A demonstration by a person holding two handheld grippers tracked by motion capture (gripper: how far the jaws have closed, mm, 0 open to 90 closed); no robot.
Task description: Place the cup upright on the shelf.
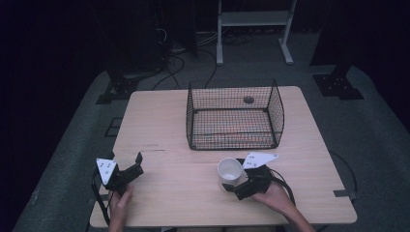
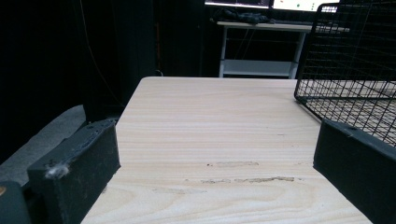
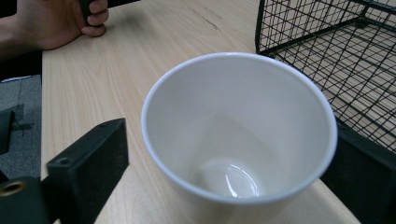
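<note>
A white cup (image 1: 229,170) stands upright and empty on the wooden table (image 1: 159,121), near the front edge right of centre. My right gripper (image 1: 232,179) is open around it; in the right gripper view the cup (image 3: 238,121) sits between the jaws, the right one against its wall and the left one a little apart. My left gripper (image 1: 137,165) rests at the front left, open, with bare tabletop between its jaws (image 2: 217,140). A hand (image 3: 56,23) holds that left gripper.
A black wire basket (image 1: 232,141) stands at the middle back of the table, just beyond the cup, its corner (image 2: 355,70) (image 3: 327,42) close to both grippers. Behind the table are a white metal frame (image 1: 254,19), floor cables and dark stand bases.
</note>
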